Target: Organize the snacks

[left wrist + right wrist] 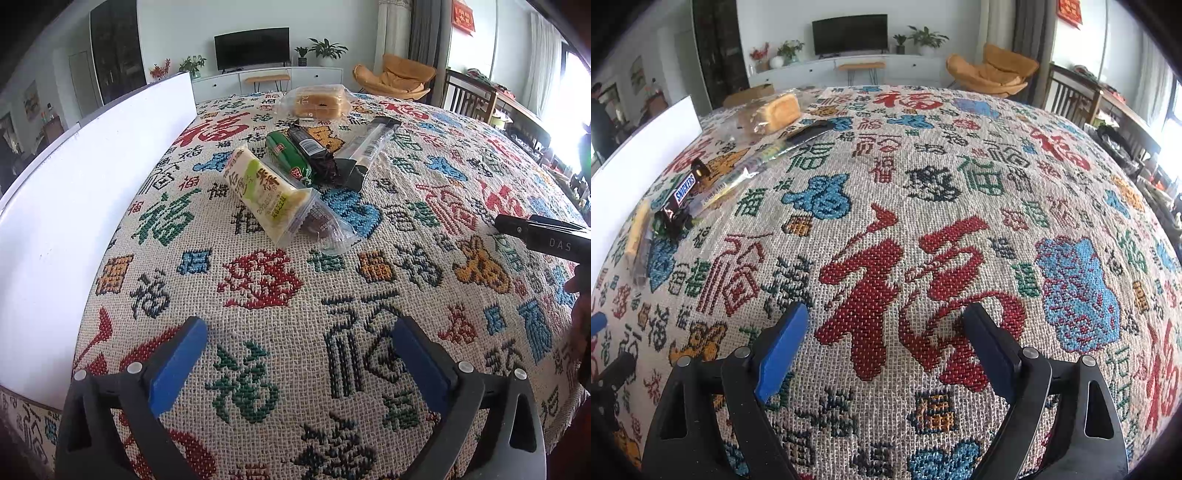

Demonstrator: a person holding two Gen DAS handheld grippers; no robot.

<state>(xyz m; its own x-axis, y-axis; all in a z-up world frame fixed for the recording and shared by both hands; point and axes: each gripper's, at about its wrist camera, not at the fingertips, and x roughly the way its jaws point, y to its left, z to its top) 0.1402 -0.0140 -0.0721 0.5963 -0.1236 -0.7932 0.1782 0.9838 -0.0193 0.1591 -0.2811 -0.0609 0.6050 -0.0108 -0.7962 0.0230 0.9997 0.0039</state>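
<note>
We hold both grippers over a surface covered with a woven cloth, and neither has anything in it: the left gripper stands wide with bare cloth between its blue pads, and the right gripper stands just as wide over a big red character. The snacks lie in a loose cluster toward the far left of the surface, beside a white board that runs along the left edge. Nearest us is a cake in a clear wrapper, overlapping a small dark packet at its near end; behind it lie a green pack, a Snickers, and a long dark-ended sachet, with a bag of bread farthest back. We judge all of these to be light and easily pushed about. The film wrappers look slick and crinkly, so pinching a flat sealed end may slip; we would sooner close across the middle of each body. The cake and bread look soft and would crush under a hard squeeze, while the Snickers seems firm enough to grip across its width.
</note>
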